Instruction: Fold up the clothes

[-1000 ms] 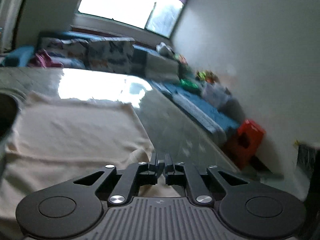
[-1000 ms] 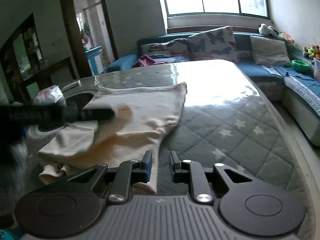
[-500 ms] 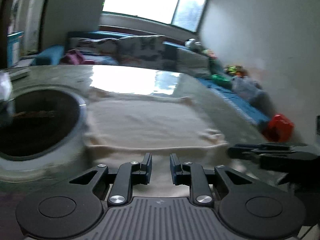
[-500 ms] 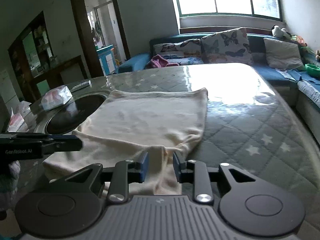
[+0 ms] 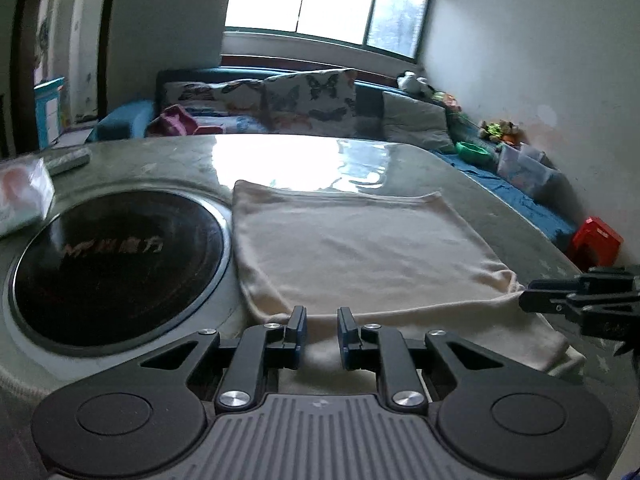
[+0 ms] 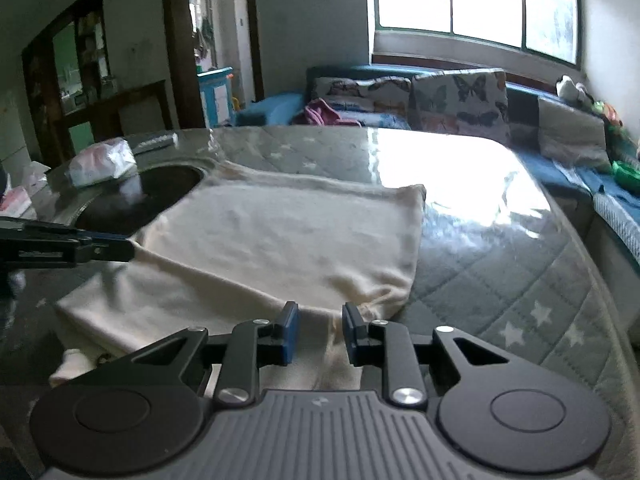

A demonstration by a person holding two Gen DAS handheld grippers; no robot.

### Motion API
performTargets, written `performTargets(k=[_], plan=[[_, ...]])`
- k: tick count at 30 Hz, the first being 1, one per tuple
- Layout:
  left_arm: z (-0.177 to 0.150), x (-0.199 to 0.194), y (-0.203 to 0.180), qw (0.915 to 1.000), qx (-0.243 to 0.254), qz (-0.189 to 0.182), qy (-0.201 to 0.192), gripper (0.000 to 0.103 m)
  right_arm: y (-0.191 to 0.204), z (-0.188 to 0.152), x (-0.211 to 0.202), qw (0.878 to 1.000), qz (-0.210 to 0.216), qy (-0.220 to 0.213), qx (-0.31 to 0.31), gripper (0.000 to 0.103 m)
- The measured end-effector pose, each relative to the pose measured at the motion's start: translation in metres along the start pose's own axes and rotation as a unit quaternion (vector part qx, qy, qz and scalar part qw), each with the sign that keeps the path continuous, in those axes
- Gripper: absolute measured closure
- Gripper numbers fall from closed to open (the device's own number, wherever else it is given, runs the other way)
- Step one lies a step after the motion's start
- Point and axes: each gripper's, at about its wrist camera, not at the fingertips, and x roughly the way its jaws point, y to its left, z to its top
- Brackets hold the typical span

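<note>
A cream garment (image 5: 360, 248) lies folded on the table, its upper layer flat over a longer lower layer (image 6: 132, 312). My left gripper (image 5: 322, 316) hovers over the garment's near-left edge, jaws a little apart and closing, with cloth below the gap but not pinched. My right gripper (image 6: 318, 312) is over the near-right corner of the fold, jaws also slightly apart and closing, and nothing is pressed between the pads. Each gripper appears in the other's view: the right gripper (image 5: 528, 300) beside the fold's right corner, the left gripper (image 6: 124, 248) at its left corner.
A round black hotplate (image 5: 116, 264) is set into the table left of the garment. A tissue pack (image 5: 20, 196) and a remote (image 5: 68, 158) lie beyond it. The quilted star-print table cover (image 6: 500, 280) runs right. A sofa with butterfly cushions (image 5: 308, 96) stands behind, a red stool (image 5: 596, 240) at right.
The left gripper swung over the garment, let go of the cloth it carried, and its jaws parted. The folded layer now lies flat. The right gripper's jaws widened slightly.
</note>
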Motion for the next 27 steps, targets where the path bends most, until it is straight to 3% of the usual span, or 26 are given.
performTargets(k=[8, 15, 21, 24, 27], plan=[[-0.007, 0.001, -0.004, 0.9996, 0.027, 0.004, 0.011, 0.084, 0.016, -0.015, -0.013, 0.998, 0.033, 0.031, -0.042, 0.081], [-0.016, -0.027, -0.027, 0.9966, 0.075, -0.035, -0.005, 0.084, 0.022, -0.023, -0.028, 0.997, 0.034, 0.025, -0.059, 0.081], [-0.038, -0.035, -0.036, 0.993, 0.108, -0.04, 0.025, 0.084, 0.026, -0.028, -0.029, 0.997, 0.029, 0.029, -0.072, 0.081], [-0.044, -0.05, -0.036, 0.9906, 0.127, -0.043, 0.026, 0.081, 0.026, -0.027, -0.039, 0.996, 0.03, 0.025, -0.077, 0.081], [-0.053, -0.066, -0.039, 0.9852, 0.164, -0.043, 0.023, 0.072, 0.025, -0.029, -0.048, 0.996, 0.029, 0.027, -0.084, 0.08]])
